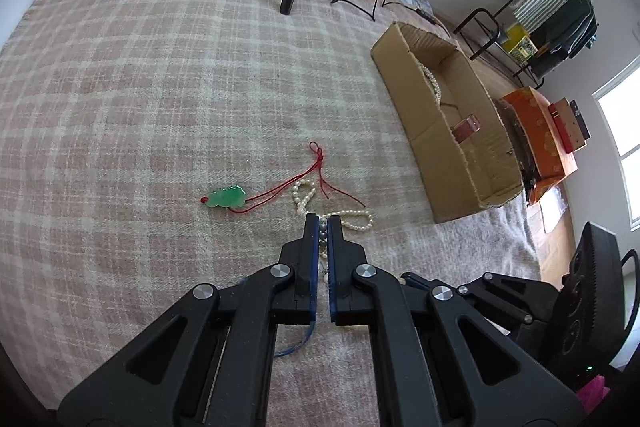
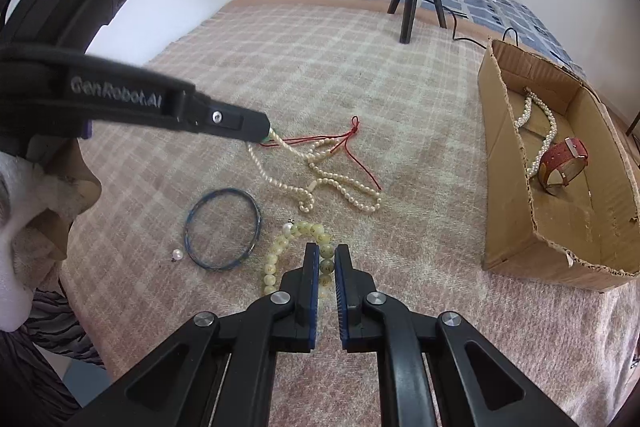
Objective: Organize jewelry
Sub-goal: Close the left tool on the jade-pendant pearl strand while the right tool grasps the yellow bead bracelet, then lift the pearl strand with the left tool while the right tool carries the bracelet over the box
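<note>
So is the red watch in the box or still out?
In. The red watch lies inside the cardboard box, beside a pearl necklace.

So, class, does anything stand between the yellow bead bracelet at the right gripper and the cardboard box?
Nothing visible does. The right gripper is closed around the yellow bead bracelet, and only bare plaid blanket lies between it and the cardboard box. Its side wall would likely need clearing.

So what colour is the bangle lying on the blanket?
Blue; the bangle shows best in the right wrist view.
</note>
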`<state>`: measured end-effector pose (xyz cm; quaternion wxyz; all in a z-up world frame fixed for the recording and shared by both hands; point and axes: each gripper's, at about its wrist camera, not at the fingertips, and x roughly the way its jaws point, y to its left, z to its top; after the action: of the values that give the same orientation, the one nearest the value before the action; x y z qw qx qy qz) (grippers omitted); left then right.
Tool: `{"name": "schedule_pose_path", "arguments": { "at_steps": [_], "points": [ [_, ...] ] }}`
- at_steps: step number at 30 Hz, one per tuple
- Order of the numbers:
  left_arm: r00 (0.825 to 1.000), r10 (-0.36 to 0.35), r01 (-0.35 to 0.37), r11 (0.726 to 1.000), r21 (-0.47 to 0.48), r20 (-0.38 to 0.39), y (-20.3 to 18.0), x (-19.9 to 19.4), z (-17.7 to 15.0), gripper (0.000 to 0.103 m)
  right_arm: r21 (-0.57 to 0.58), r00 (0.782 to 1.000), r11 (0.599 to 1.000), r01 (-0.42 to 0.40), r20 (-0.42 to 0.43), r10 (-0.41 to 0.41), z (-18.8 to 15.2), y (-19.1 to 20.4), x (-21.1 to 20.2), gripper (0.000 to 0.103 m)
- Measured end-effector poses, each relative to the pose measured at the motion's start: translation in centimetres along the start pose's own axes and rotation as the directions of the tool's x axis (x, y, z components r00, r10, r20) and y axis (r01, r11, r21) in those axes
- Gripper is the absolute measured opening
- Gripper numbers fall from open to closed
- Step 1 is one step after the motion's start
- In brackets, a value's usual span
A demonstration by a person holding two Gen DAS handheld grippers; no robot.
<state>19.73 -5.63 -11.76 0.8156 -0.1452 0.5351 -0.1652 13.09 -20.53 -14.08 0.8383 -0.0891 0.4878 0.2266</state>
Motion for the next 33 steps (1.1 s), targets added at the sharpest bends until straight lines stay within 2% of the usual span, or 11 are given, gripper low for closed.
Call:
{"name": "schedule_pose_path", "arguments": {
  "at_steps": [7,10,16,24,33],
  "points": [
    [0.994,-0.087,0.089,0.995,-0.034,0.065,-0.4,-3.2,1.4,0.001,0.002,0.999,1.000,0.005,0.044,-0.005,0.1,-0.1,-2.0,0.005],
    [0.986,-0.139,0.145,0.987,-0.064,0.092,-0.3,-4.6,2.2,0.001,0.019,0.997,1.000,0.008,0.074,-0.009,0.2,-0.6,-3.2,0.005],
    [0.970,-0.179,0.192,0.979,-0.068,0.164,-0.7,-7.5,3.5,0.001,0.045,0.992,0.999,0.016,0.127,-0.022,0.4,-1.5,-5.5,0.005],
    [0.948,-0.217,0.233,0.971,-0.045,0.232,-1.8,-10.4,4.6,0.001,0.082,0.978,0.996,0.031,0.202,-0.047,0.9,-2.9,-8.7,0.005],
    [0.933,-0.238,0.248,0.969,-0.002,0.269,-3.7,-12.2,6.0,0.001,0.123,0.959,0.992,0.039,0.273,-0.072,1.8,-4.8,-11.6,0.005]
  ]
}}
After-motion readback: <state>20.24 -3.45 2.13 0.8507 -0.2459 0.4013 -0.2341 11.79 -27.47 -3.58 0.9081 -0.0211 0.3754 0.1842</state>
